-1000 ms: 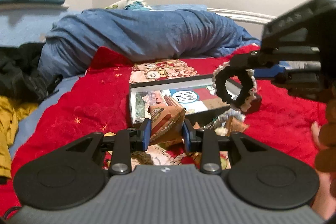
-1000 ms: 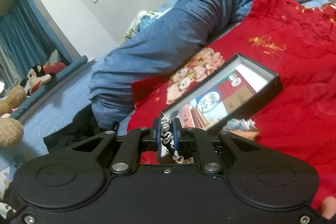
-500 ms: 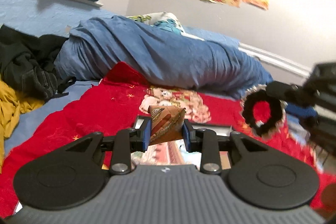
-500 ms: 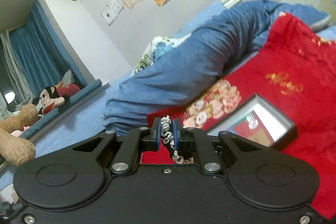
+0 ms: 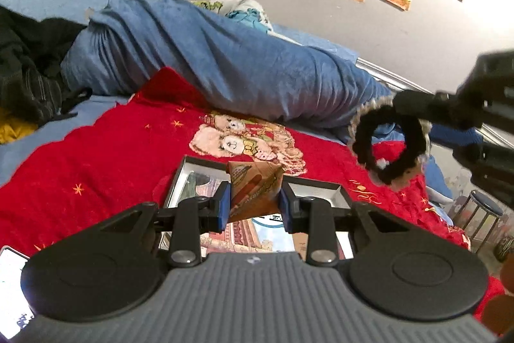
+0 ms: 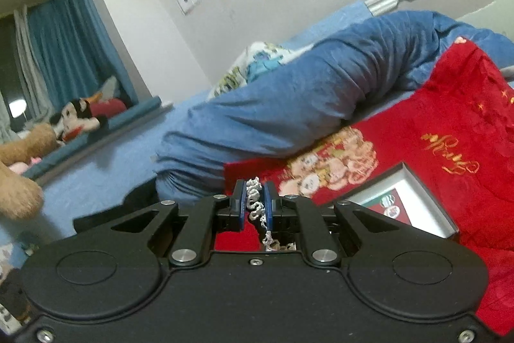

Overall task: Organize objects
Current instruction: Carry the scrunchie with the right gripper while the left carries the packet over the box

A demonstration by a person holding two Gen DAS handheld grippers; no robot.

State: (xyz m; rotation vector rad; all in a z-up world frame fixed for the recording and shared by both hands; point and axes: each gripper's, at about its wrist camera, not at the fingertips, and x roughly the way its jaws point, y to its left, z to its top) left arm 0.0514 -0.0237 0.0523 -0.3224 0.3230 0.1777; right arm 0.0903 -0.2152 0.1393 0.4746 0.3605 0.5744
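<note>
— Above the red blanket point(image 5: 106, 156), what are the two grippers carrying now?

— Left gripper point(image 5: 255, 203) is pinching a small brown packet point(image 5: 253, 192) between its blue pads; the jaws are standing only a little apart, just as wide as the packet. Right gripper point(image 6: 255, 204) is squeezing almost fully closed on the white lace edge of a black scrunchie point(image 5: 390, 143). In the left wrist view the scrunchie is hanging as a ring in the air, on the right side.

— And where is the box?

— An open, shallow box point(image 5: 334, 192) is lying on the blanket, directly under the packet in the left wrist view. In the right wrist view one corner of it is showing at the lower right. Both things are hanging over the bed and are not touching it.

— Which step is this, in your opinion?

— I am thinking it is the carrying step: both objects are lifted and neither one is placed. If the box is the goal, I cannot say for sure.

— What is the next move asking for?

— Probably each gripper is needing to come low over its place before opening, because the scrunchie is soft and swinging, and the packet is light. Also the two grippers are near each other, so they are needing to keep apart.
</note>
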